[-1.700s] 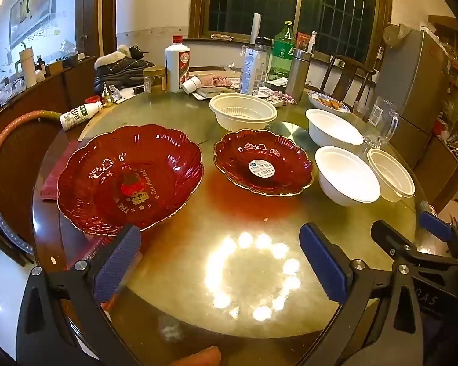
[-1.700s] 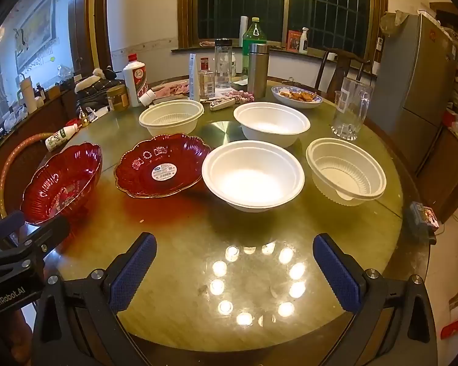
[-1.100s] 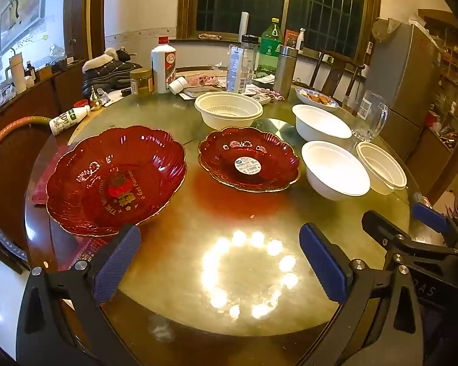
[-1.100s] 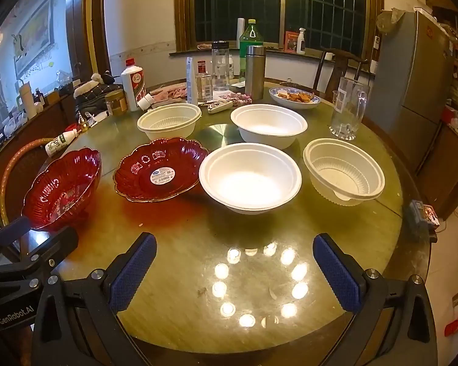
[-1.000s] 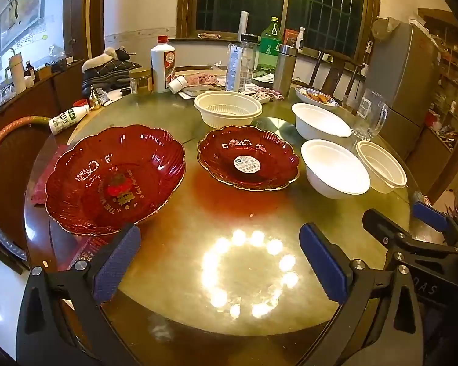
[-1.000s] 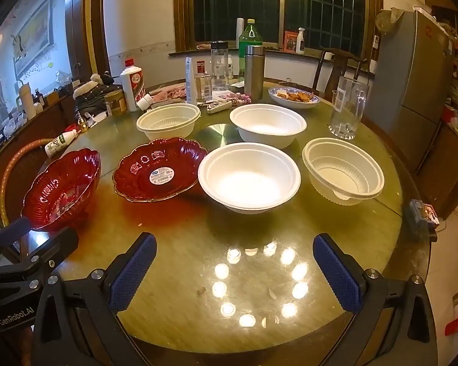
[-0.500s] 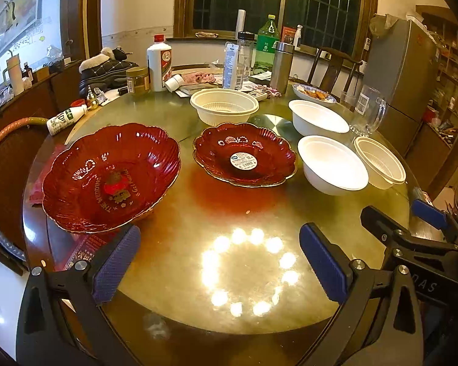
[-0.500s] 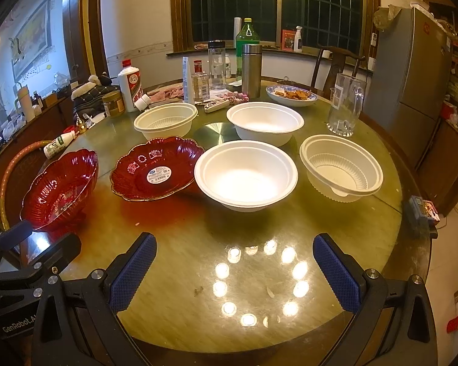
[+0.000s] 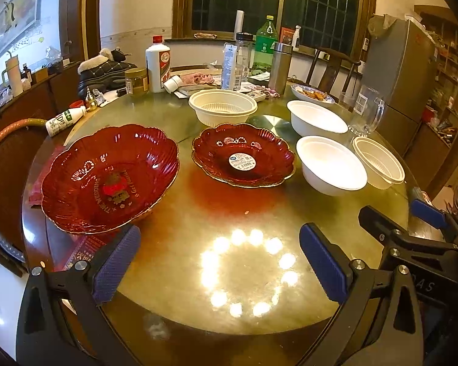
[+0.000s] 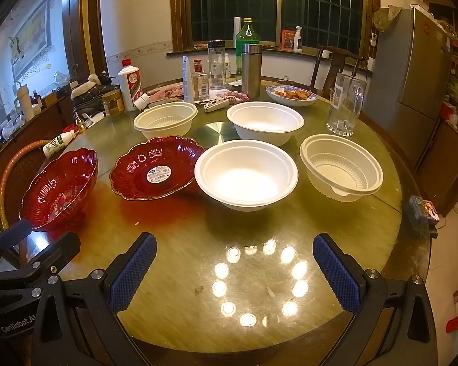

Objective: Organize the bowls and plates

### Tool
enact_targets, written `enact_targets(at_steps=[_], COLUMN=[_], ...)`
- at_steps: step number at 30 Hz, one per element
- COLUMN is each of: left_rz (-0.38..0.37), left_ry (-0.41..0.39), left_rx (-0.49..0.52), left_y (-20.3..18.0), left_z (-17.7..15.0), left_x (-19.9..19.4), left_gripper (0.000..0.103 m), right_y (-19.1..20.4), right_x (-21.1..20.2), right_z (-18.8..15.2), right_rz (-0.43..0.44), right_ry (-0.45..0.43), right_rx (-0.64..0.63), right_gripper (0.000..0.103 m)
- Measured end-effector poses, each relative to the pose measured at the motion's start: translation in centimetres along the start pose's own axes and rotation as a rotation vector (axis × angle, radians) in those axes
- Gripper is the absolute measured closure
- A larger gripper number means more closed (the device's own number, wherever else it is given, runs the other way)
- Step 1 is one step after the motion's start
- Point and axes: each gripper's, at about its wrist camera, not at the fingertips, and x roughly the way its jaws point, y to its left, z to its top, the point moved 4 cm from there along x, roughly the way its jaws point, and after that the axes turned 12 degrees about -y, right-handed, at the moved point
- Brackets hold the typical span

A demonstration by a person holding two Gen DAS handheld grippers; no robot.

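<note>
A large red scalloped plate (image 9: 110,180) and a smaller red plate (image 9: 243,155) with a white sticker sit on the round glass-topped table (image 9: 244,213). Two plain white bowls (image 10: 246,174) (image 10: 265,122) stand in the middle. Two ribbed cream bowls (image 10: 341,164) (image 10: 165,119) stand at the right and far left of them. My left gripper (image 9: 219,262) is open and empty above the near table edge, just in front of the large red plate. My right gripper (image 10: 235,271) is open and empty, in front of the near white bowl.
Bottles, a steel flask (image 10: 251,70), a glass pitcher (image 10: 345,103) and a blue-rimmed dish of food (image 10: 291,95) crowd the far side. A small box (image 10: 424,209) lies at the right table edge. A hoop (image 9: 3,140) leans at the left. A fridge (image 10: 424,76) stands at the right.
Both grippers have drawn back and risen slightly, so the plates and bowls sit a little farther off. Nothing on the table has moved.
</note>
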Motion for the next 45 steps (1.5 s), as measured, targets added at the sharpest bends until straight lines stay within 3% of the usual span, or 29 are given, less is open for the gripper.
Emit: enact_targets(at_steps=[30, 45], left_rz=[-0.003, -0.048], left_ry=[0.006, 0.034], left_rx=[0.005, -0.001], left_y=[-0.2, 0.0], left_z=[-0.1, -0.3], left_x=[-0.1, 0.1], left_gripper=[0.000, 0.000], right_y=[0.0, 0.9], right_x=[0.0, 0.4], right_z=[0.1, 0.1], right_rz=[0.001, 0.012], right_ry=[0.001, 0.005], right_rx=[0.001, -0.004], right_gripper=[0.000, 0.000])
